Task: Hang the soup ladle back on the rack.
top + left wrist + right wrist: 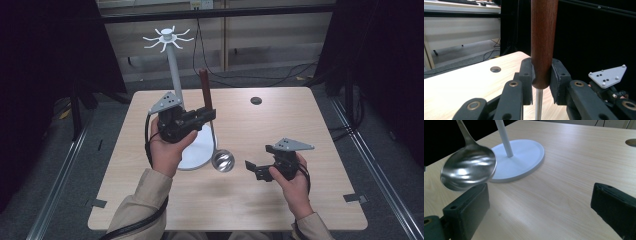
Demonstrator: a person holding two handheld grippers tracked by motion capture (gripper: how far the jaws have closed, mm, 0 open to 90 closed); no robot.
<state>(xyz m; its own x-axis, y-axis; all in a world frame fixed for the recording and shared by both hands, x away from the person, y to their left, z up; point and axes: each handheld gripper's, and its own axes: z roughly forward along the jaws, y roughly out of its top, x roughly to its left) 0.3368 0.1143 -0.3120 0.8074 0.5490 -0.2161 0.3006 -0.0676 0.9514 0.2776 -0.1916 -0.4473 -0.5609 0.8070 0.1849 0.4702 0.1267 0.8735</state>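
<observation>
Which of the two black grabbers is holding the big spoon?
The left gripper, beside the white stand. Its jaws squeeze the ladle by its brown wooden handle. The right gripper has wide-open jaws with nothing between them.

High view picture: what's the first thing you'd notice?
The ladle stands out: the left gripper is shut on its dark wooden handle, holding it upright with the shiny bowl hanging near the table. Right behind it rises a white stand with hooks on top. The right gripper waits open nearby.
</observation>
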